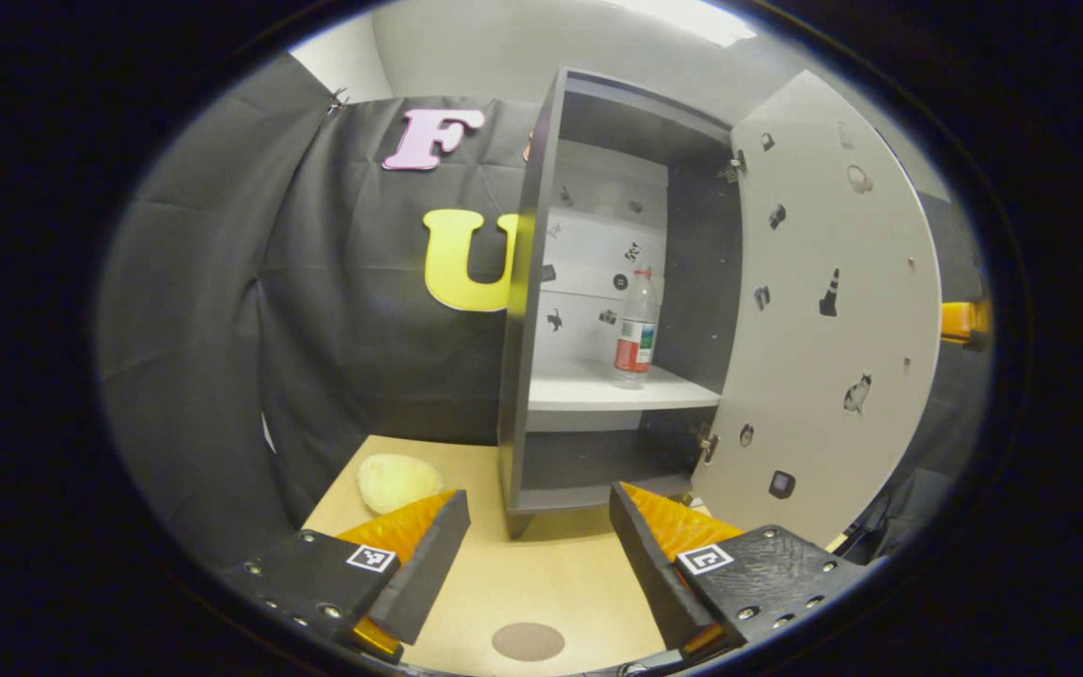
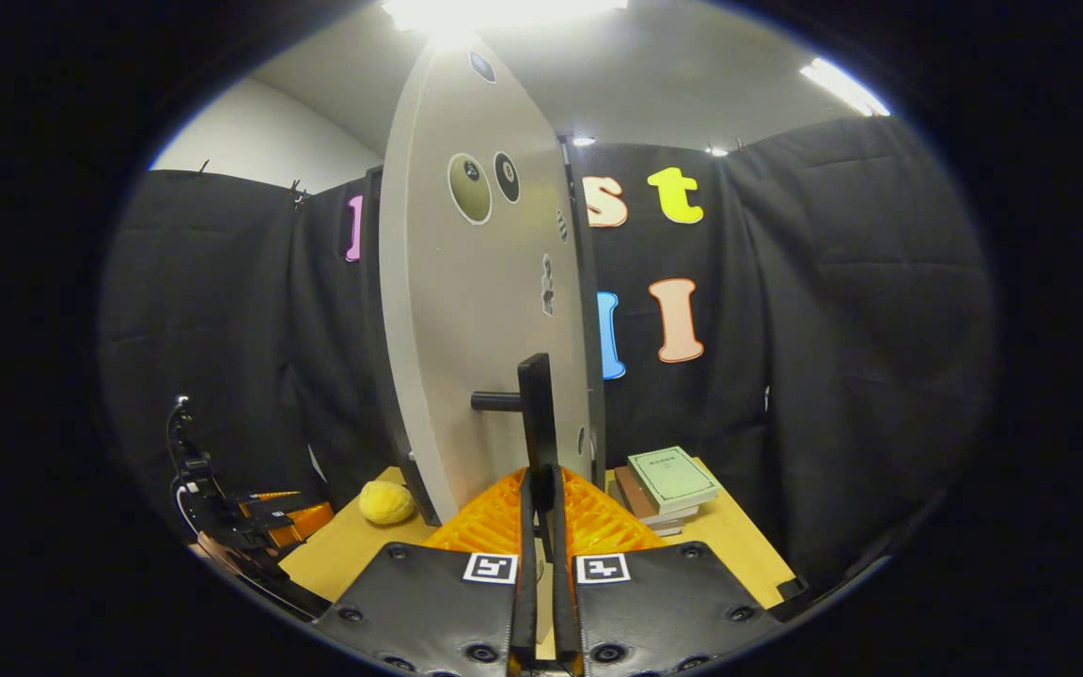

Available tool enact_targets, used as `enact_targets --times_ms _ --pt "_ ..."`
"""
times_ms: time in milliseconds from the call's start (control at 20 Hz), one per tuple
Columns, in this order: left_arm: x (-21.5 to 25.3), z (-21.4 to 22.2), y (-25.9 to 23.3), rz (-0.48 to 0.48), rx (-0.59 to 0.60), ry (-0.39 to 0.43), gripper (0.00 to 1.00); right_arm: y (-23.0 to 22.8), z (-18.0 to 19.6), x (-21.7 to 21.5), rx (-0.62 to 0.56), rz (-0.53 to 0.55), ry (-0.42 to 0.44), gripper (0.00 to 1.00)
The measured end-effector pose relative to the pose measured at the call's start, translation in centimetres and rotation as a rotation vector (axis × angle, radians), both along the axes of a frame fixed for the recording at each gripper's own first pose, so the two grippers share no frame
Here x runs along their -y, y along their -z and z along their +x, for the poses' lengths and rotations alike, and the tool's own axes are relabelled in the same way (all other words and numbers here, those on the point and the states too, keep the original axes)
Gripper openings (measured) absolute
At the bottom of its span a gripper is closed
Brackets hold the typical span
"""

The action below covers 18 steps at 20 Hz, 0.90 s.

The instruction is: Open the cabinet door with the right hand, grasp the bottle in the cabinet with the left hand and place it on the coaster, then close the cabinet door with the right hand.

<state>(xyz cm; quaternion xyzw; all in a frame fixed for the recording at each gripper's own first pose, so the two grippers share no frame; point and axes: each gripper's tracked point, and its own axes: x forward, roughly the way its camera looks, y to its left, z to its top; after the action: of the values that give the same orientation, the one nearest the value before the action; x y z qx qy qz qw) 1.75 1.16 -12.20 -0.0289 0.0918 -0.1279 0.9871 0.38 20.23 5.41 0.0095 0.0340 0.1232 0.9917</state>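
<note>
The grey cabinet (image 1: 523, 282) stands on the wooden table with its white door (image 1: 833, 310) swung wide to the right. On its white shelf stands a clear bottle (image 1: 636, 329) with a red label and red cap. My left gripper (image 1: 532, 555) hovers open low over the table, in front of the cabinet and apart from the bottle. A round brown coaster (image 1: 527, 641) lies on the table right below it. In the right gripper view the door (image 2: 476, 310) is edge-on, and my right gripper (image 2: 539, 489) is shut on the door's dark bar handle (image 2: 534, 414).
A yellow soft lump (image 1: 396, 481) lies on the table left of the cabinet, also seen as the lump (image 2: 385, 501). A stack of books (image 2: 668, 484) sits on the table right of the door. The left gripper (image 2: 269, 517) shows low at the left.
</note>
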Motion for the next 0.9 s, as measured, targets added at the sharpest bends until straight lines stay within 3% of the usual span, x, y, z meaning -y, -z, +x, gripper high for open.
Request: enact_targets --times_ms 50,100,350,400,600,700,900 --pt "0.5 0.2 0.2 0.003 -0.003 0.009 0.89 -0.1 0.0 1.1 0.010 0.000 0.025 0.04" --pt "1.0 0.3 0.3 0.009 -0.007 0.017 0.93 -0.2 0.3 2.1 0.018 0.000 0.052 0.08" --pt "2.3 0.5 0.2 0.027 -0.012 0.041 0.89 -0.2 1.3 6.9 0.032 0.054 0.177 0.08" --pt "2.5 0.5 0.2 0.028 -0.014 0.043 0.93 -0.2 1.0 7.4 0.031 0.075 0.187 0.08" --pt "2.6 0.9 -0.3 0.018 -0.012 0.039 0.89 0.2 1.1 7.1 0.002 0.216 0.122 0.05" --pt "2.6 1.0 -0.9 0.019 0.000 0.042 0.93 0.2 0.8 8.1 0.006 0.235 0.154 0.08" --pt "3.3 1.8 -1.2 0.011 -0.003 0.069 0.89 -0.8 -0.9 10.6 0.040 0.231 0.220 0.00"
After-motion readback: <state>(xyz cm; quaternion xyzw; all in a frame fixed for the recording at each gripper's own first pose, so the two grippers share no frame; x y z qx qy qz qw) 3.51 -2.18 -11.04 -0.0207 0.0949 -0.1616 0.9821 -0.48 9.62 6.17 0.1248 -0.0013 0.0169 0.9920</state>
